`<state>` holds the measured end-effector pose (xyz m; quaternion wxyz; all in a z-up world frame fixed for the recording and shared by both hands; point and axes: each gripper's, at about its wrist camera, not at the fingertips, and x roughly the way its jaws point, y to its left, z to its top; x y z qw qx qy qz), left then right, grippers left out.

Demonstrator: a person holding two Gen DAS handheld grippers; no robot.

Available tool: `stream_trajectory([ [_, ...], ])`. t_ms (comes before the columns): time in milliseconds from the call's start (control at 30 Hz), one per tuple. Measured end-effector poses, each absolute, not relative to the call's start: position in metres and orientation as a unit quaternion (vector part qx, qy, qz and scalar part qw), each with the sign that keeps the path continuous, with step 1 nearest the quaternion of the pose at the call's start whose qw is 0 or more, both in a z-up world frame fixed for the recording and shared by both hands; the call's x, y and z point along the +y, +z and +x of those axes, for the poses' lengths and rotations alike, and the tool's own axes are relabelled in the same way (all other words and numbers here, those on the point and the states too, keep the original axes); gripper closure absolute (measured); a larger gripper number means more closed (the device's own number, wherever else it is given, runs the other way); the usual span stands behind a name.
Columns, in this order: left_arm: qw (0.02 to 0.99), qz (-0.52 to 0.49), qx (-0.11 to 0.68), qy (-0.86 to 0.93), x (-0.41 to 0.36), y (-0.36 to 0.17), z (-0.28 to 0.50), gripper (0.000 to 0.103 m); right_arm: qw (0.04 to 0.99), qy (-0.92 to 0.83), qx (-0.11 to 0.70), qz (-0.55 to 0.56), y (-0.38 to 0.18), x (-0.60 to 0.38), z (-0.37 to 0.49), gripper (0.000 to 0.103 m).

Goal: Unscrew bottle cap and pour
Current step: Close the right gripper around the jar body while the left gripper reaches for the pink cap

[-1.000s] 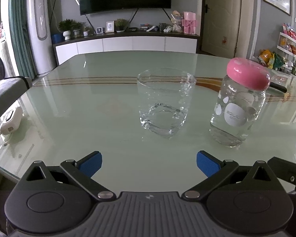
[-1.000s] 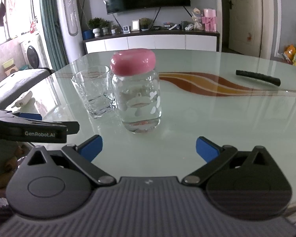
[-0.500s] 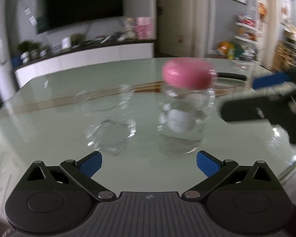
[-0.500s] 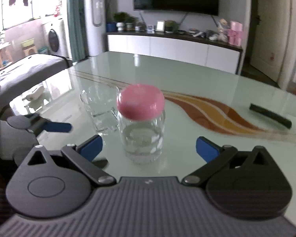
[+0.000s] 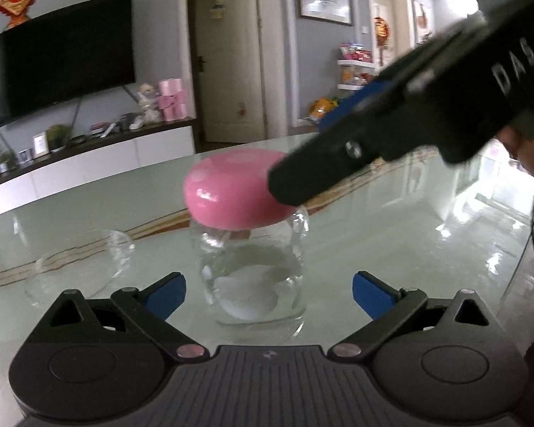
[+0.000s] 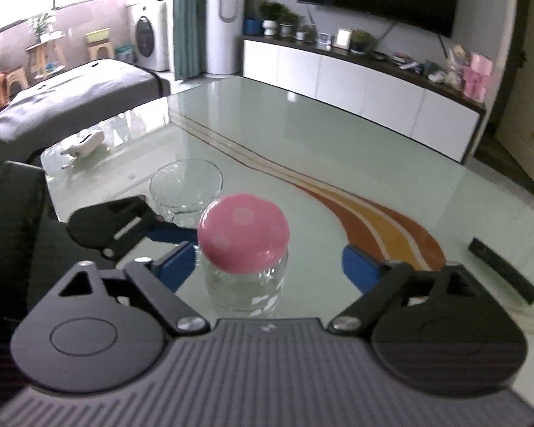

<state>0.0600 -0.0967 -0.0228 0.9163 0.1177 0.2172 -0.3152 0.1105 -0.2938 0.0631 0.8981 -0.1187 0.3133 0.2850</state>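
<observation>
A clear glass bottle (image 5: 254,281) with a round pink cap (image 5: 231,192) stands on the glass table. My left gripper (image 5: 268,293) is open, its blue pads on either side of the bottle's body, not touching. My right gripper (image 6: 268,261) is open and looks down on the pink cap (image 6: 244,233), its pads either side of the bottle neck (image 6: 245,284). The right gripper's black body (image 5: 391,131) crosses above the cap in the left wrist view. An empty clear tumbler (image 6: 185,186) stands just beyond the bottle, also in the left wrist view (image 5: 78,263).
A black remote (image 6: 502,270) lies on the table at the right. A small white device (image 6: 85,140) lies near the far left table edge. The table (image 6: 338,156) has an orange-brown stripe. A grey sofa and a TV cabinet stand beyond it.
Both grippers closed in on the bottle. The left swung right until the bottle sits between its pads. The right rose and tilted down over the pink cap.
</observation>
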Motion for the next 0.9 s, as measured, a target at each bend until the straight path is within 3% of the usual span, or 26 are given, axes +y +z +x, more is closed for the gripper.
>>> stream_trajectory([
  [167,0.910,0.130,0.212,-0.331,-0.105,-0.028,0.070,0.004,0.874,0.328,0.322,-0.156,0.069,-0.288,0.122,0.020],
  [367,0.905,0.129,0.212,-0.346,-0.108,-0.030,0.081,0.006,0.853,0.354,0.332,-0.191,0.075,-0.274,0.129,0.031],
  [667,0.901,0.130,0.209,-0.357,-0.103,-0.032,0.083,0.006,0.819,0.380,0.355,-0.244,0.071,-0.260,0.133,0.038],
  [767,0.901,0.122,0.211,-0.358,-0.102,-0.031,0.084,0.010,0.816,0.383,0.354,-0.248,0.071,-0.261,0.133,0.038],
  [900,0.902,0.107,0.217,-0.359,-0.091,-0.028,0.074,0.022,0.814,0.386,0.355,-0.250,0.070,-0.263,0.134,0.038],
])
